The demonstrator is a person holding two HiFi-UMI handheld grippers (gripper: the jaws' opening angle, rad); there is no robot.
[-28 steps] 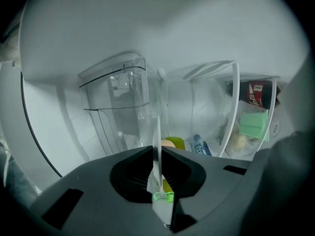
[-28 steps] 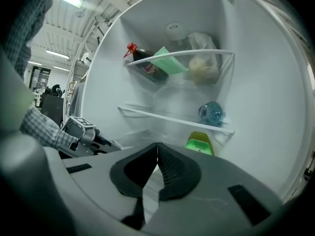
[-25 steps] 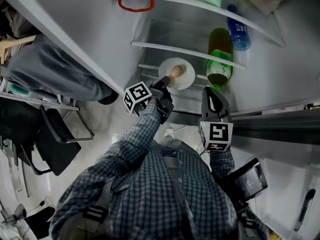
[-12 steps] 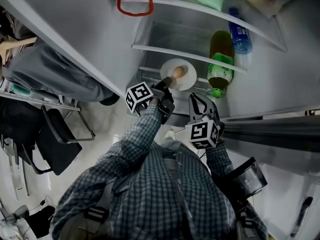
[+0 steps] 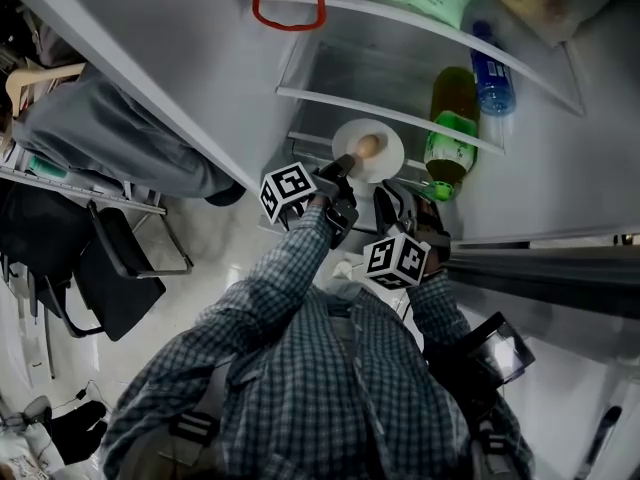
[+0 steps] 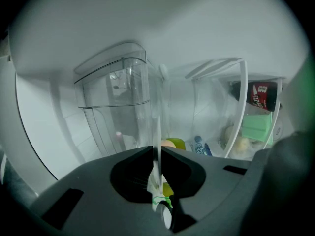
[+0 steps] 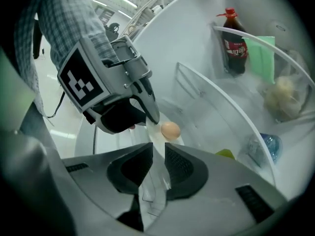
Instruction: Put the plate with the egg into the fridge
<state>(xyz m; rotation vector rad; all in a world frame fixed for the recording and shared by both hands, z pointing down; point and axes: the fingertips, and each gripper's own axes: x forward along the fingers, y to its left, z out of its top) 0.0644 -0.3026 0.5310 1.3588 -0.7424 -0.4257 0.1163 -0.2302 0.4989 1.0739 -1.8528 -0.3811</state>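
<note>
Right tool (image 5: 406, 201) withdrawn, slightly ajar, empty; left tool (image 5: 344, 162) clamps plate (image 5: 391, 161) at fridge shelf (image 5: 330, 97).

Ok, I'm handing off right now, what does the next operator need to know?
Left gripper: shut on the plate rim.
Right gripper: jaws slightly apart, empty, just below the plate.
Egg: on the plate, inside the open fridge, beside the green bottle.
Done: plate is in the fridge.
Left: set it down (can't tell if it rests yet), release, withdraw.
</note>
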